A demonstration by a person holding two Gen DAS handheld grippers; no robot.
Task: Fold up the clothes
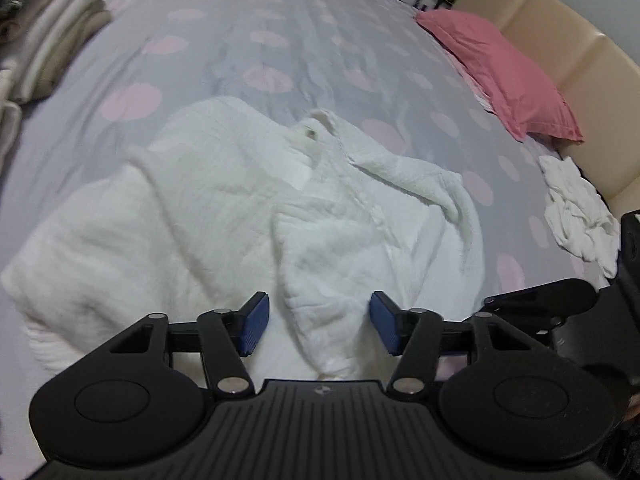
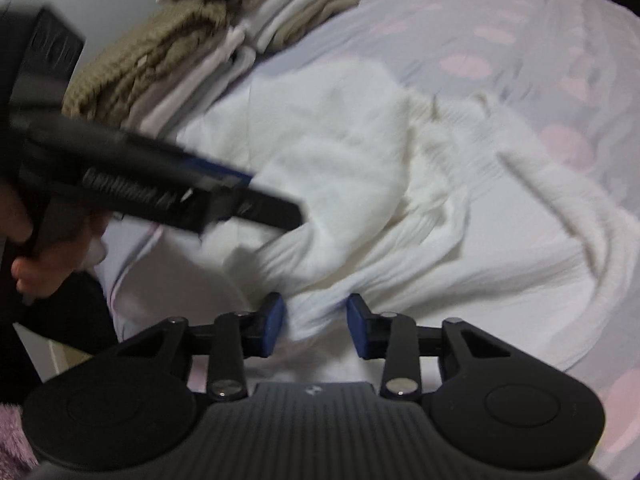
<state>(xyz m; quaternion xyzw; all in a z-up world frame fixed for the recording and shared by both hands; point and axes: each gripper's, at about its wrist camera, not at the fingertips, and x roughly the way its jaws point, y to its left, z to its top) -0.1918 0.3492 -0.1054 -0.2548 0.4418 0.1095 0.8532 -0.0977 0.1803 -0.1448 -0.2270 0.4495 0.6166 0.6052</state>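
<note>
Left gripper (image 1: 319, 326) stands part open with a fold of the white garment (image 1: 248, 208) between its 2 blue pads (image 1: 252, 326); whether they press it, I cannot tell. Right gripper (image 2: 316, 326) is likewise part open around a bunched edge of the garment (image 2: 360, 184), grip unclear. The garment lies crumpled on the dotted sheet (image 1: 224, 40). Farther off: a folded stack (image 2: 224, 28), a pink pillow (image 1: 500, 76), a white heap (image 1: 580, 216).

white garment (image 1: 224, 208) on lilac pink-dotted sheet (image 1: 224, 40); pink pillow (image 1: 500, 72); beige folded stack (image 2: 224, 36)
</note>
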